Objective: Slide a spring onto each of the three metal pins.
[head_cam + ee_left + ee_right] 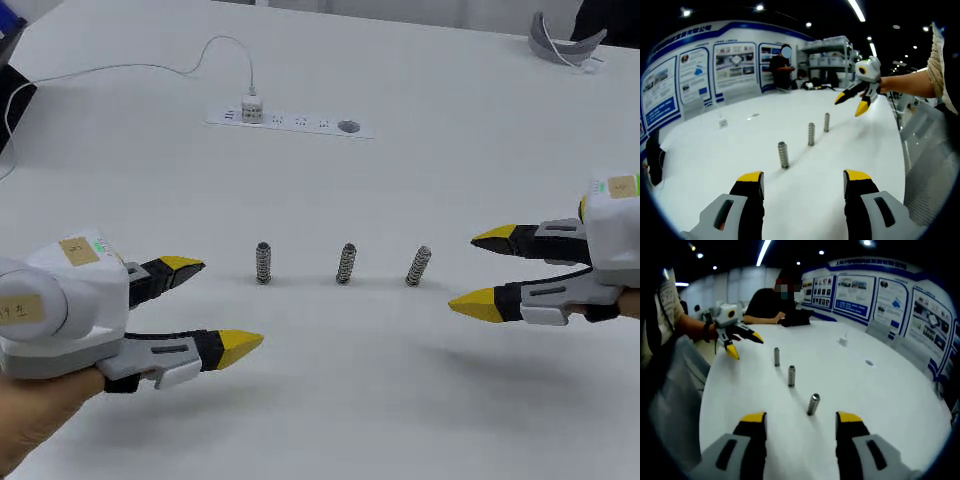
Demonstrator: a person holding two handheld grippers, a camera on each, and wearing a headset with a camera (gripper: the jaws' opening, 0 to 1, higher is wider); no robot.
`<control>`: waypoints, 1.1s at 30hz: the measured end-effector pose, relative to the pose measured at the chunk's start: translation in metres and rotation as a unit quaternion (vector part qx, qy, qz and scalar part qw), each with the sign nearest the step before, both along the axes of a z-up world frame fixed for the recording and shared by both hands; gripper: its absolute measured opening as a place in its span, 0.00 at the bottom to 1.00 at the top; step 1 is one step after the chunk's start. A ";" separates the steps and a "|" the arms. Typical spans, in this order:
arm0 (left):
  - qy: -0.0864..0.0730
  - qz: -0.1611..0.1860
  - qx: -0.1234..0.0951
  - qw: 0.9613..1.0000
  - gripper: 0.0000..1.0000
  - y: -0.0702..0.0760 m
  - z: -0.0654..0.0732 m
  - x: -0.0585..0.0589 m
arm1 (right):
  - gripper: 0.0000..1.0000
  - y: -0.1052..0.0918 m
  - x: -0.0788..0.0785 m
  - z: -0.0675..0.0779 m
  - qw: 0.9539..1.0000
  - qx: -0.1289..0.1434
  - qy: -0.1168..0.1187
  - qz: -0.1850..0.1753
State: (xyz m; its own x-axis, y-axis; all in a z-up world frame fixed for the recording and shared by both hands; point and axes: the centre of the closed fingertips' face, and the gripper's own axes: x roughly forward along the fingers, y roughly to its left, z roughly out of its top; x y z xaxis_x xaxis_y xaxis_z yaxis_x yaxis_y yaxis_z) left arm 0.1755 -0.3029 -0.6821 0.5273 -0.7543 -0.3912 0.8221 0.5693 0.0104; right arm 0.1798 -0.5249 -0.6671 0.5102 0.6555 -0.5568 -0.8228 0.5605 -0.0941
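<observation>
Three upright metal pins stand in a row on the white table, each with a spring around it: the left one [263, 263], the middle one [346, 264] and the right one [418, 266], which leans slightly. In the left gripper view the nearest spring [783, 155] is just ahead of the jaws. In the right gripper view the nearest spring [813, 404] is likewise just ahead. My left gripper [222, 302] is open and empty, left of the row. My right gripper [484, 272] is open and empty, right of the row.
A white power strip [290, 122] with a plugged charger and cable lies at the back of the table. A grey curved object [563, 42] sits at the far right corner. A dark item [12, 80] lies at the left edge. People stand or sit beyond the table.
</observation>
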 end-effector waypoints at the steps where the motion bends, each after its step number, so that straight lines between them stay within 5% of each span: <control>1: 0.000 0.000 0.000 1.000 0.66 0.000 0.000 0.000 | 0.57 -0.001 -0.001 -0.001 1.000 0.002 0.000 -0.003; 11: 0.001 0.002 0.001 1.000 0.67 0.001 0.000 0.000 | 0.62 -0.006 -0.006 0.003 0.998 0.046 -0.022 -0.028; 33: 0.006 0.006 -0.003 1.000 0.68 -0.001 -0.004 0.000 | 0.63 -0.006 -0.010 -0.004 0.997 0.060 -0.013 -0.044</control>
